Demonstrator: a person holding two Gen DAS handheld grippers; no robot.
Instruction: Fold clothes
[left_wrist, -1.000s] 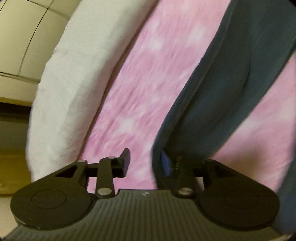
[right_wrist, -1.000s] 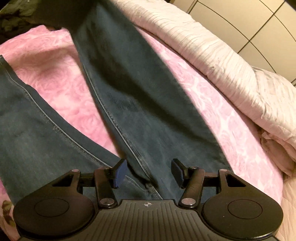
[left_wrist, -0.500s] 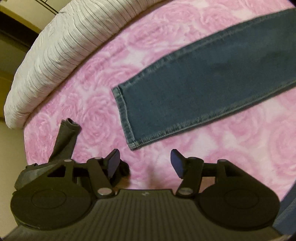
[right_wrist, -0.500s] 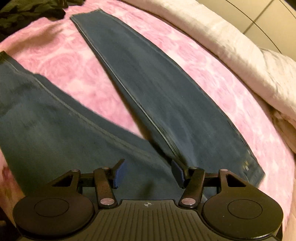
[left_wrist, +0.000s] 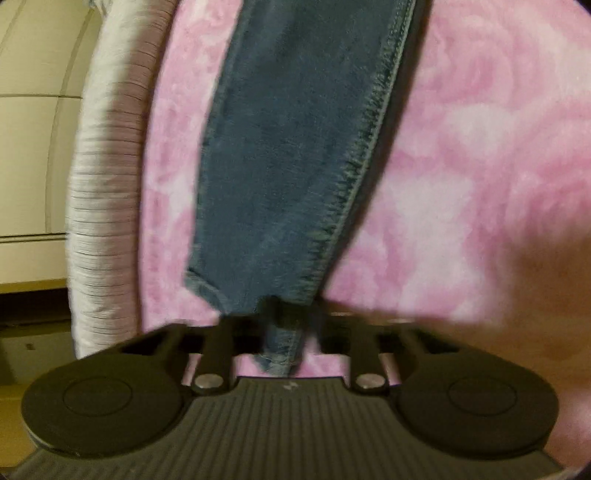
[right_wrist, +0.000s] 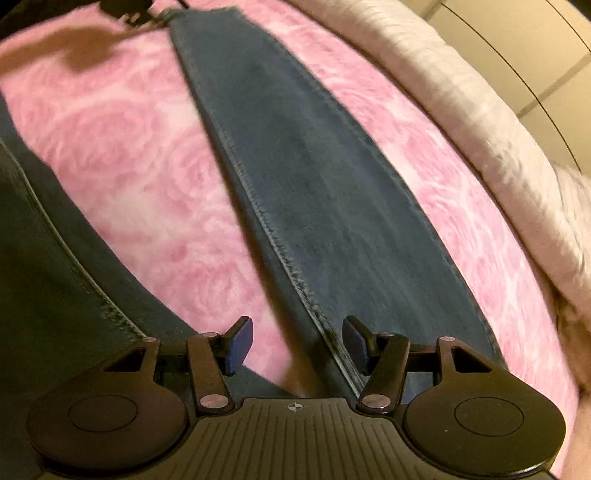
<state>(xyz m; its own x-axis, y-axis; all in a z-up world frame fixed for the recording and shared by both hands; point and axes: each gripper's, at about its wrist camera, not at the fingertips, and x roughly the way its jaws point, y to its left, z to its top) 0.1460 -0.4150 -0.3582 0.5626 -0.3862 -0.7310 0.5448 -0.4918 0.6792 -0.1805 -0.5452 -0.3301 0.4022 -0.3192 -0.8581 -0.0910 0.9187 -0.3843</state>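
A pair of blue jeans (right_wrist: 317, 192) lies spread on a pink rose-patterned blanket (right_wrist: 122, 166). In the left wrist view my left gripper (left_wrist: 282, 325) is shut on the hem end of one jeans leg (left_wrist: 295, 147), which stretches away from the fingers. In the right wrist view my right gripper (right_wrist: 297, 341) is open just above the inner seam of the same leg near the crotch. The other leg (right_wrist: 48, 280) runs along the left. The left gripper (right_wrist: 125, 9) shows small at the top, at the leg's far end.
A white ribbed quilt (right_wrist: 461, 110) is bunched along the far edge of the bed, also in the left wrist view (left_wrist: 107, 206). Beige panelled wall (left_wrist: 29, 129) lies beyond it. A blurred skin-toned shape (left_wrist: 535, 295) fills the right of the left wrist view.
My left gripper went from open above the leg's hem to shut on it. My right gripper moved lower and closer over the leg's inner seam, still open.
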